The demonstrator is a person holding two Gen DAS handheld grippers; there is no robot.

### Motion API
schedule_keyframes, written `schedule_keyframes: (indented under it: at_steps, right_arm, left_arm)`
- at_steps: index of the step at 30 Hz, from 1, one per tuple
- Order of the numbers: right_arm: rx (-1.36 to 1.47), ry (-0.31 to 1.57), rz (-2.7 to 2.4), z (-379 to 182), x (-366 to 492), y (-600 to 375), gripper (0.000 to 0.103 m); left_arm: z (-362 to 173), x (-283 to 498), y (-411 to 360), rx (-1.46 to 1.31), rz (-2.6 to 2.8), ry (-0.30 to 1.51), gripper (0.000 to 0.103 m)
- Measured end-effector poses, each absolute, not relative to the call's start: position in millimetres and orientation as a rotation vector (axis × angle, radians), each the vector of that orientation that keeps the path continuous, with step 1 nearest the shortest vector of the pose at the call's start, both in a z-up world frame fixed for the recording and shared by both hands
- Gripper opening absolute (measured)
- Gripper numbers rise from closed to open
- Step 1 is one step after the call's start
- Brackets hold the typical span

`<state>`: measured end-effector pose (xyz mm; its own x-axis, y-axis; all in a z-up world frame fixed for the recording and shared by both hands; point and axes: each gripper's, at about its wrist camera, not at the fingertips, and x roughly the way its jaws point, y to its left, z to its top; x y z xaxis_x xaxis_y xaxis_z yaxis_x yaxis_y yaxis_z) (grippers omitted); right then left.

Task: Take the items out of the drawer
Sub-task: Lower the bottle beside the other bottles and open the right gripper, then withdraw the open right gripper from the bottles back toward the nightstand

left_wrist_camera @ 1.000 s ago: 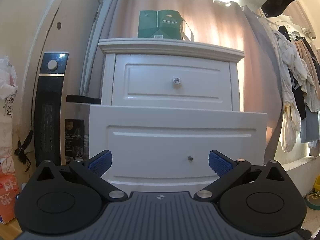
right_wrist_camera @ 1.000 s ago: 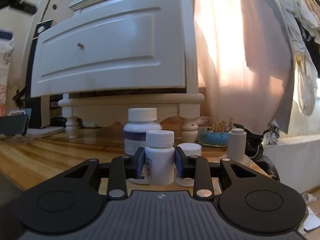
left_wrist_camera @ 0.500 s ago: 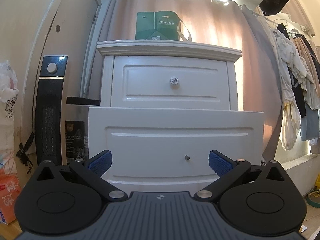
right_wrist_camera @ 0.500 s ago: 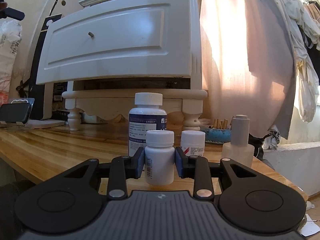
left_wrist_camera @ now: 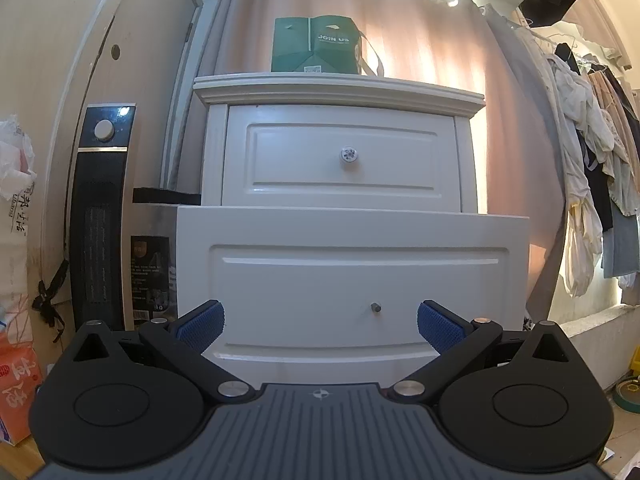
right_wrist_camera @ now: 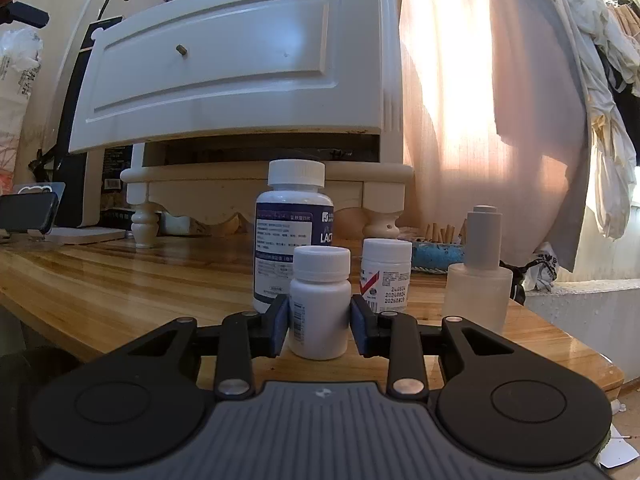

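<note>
Pads of my right claw [right_wrist_camera: 319,316] now flank the small white plastic pill bottle [right_wrist_camera: 319,302], standing lower on the wooden worktop [right_wrist_camera: 120,280]; left claw [left_wrist_camera: 320,322] stays spread before the open white drawer [left_wrist_camera: 352,280].

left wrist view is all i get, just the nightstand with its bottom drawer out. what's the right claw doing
Observer: The right claw brackets a small white pill bottle standing on the wooden table.
Operator: gripped or let go
Observer: Cannot tell; a slight gap shows by the right pad.
Operator: anything else there
Observer: Behind it stand a tall blue-label bottle, a short white bottle and a frosted pump bottle.
</note>
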<state>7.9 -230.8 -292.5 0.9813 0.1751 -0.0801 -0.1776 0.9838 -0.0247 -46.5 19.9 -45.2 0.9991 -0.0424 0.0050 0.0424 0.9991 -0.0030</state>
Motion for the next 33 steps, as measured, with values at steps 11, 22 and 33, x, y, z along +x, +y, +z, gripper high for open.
schedule_keyframes:
  at_steps: [11, 22, 33]
  right_arm:
    - [-0.022, 0.082, 0.175, -301, 7, -228, 0.066]
    - [0.003, 0.045, 0.171, -301, 3, -237, 0.103]
    - [0.024, 0.023, 0.176, -297, -4, -243, 0.103]
  left_arm:
    - [-49, -45, 19, -0.005, -0.042, 0.005, 0.103]
    - [-52, -43, 16, 0.002, -0.046, 0.012, 0.103]
    - [-51, -42, 16, 0.007, -0.036, 0.012, 0.103]
